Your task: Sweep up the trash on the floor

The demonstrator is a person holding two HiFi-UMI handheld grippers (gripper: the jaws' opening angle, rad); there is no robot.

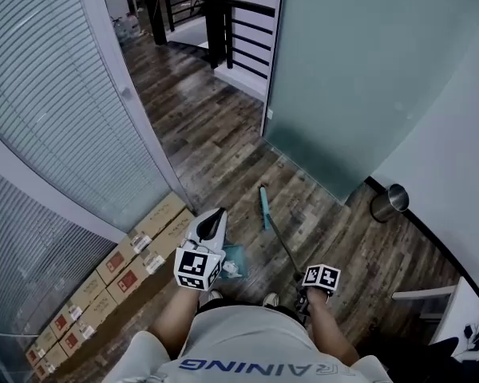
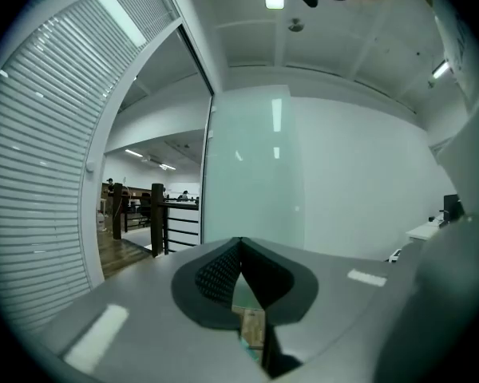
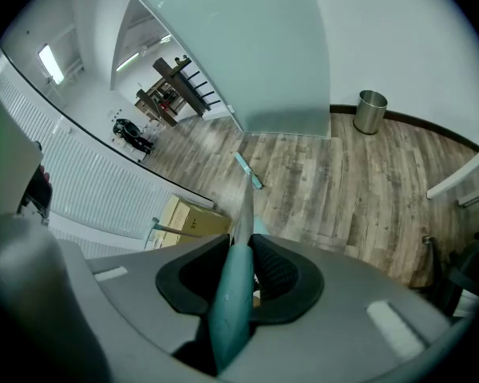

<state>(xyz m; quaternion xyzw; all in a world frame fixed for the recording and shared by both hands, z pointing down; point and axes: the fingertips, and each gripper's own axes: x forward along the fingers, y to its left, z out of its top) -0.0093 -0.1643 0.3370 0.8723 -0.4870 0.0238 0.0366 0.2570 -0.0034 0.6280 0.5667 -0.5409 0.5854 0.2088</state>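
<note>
In the head view my left gripper (image 1: pixel 216 214) is raised in front of me, and in the left gripper view the left gripper (image 2: pixel 239 246) points level at a frosted glass wall, shut with nothing in it. Below it a teal dustpan (image 1: pixel 238 259) lies on the wood floor with something small and pale on it. My right gripper (image 1: pixel 303 281) points down, shut on the broom's teal handle (image 3: pixel 230 298). The thin handle (image 1: pixel 282 242) runs forward to the teal broom head (image 1: pixel 264 207), which rests on the floor. The right gripper view shows the right gripper (image 3: pixel 243 250) and the broom head (image 3: pixel 248 171).
Cardboard boxes (image 1: pixel 132 263) line the wall of blinds at left. A steel bin (image 1: pixel 389 202) stands by the curved wall at right. A frosted glass panel (image 1: pixel 351 78) and a black railing (image 1: pixel 243 26) lie ahead. A white desk edge (image 1: pixel 423 294) is at right.
</note>
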